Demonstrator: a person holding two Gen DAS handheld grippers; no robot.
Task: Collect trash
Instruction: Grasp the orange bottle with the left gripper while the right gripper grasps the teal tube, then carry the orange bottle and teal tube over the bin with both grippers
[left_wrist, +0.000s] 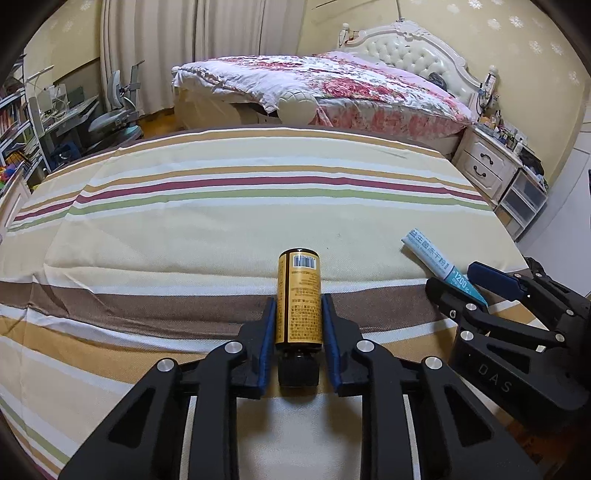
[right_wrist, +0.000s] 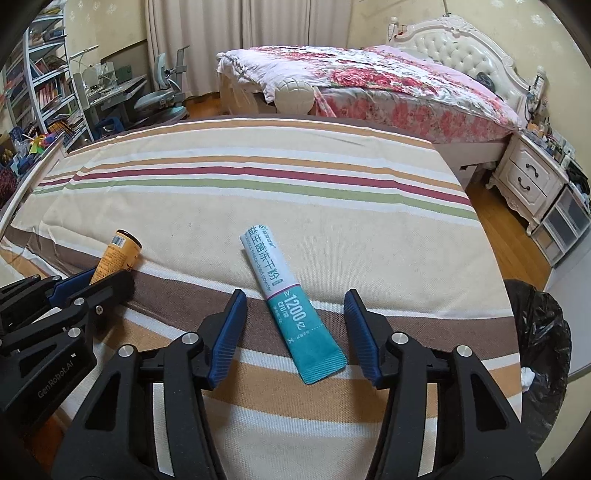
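Note:
A small brown bottle with a yellow label and black cap (left_wrist: 298, 299) lies on the striped cloth, cap toward me. My left gripper (left_wrist: 298, 314) is shut on the bottle, its blue pads against both sides. The bottle also shows in the right wrist view (right_wrist: 117, 254), held by the left gripper (right_wrist: 99, 278). A white and teal powder sachet (right_wrist: 290, 301) lies flat between the fingers of my right gripper (right_wrist: 295, 306), which is open and not touching it. In the left wrist view the sachet (left_wrist: 432, 258) lies between the right gripper's (left_wrist: 461, 275) fingers.
The striped cloth (right_wrist: 258, 184) covers the whole surface. A black trash bag (right_wrist: 535, 332) with some white trash in it stands off the right edge. A floral bed (right_wrist: 369, 85), a white nightstand (right_wrist: 528, 177) and a desk with a chair (right_wrist: 159, 96) are beyond.

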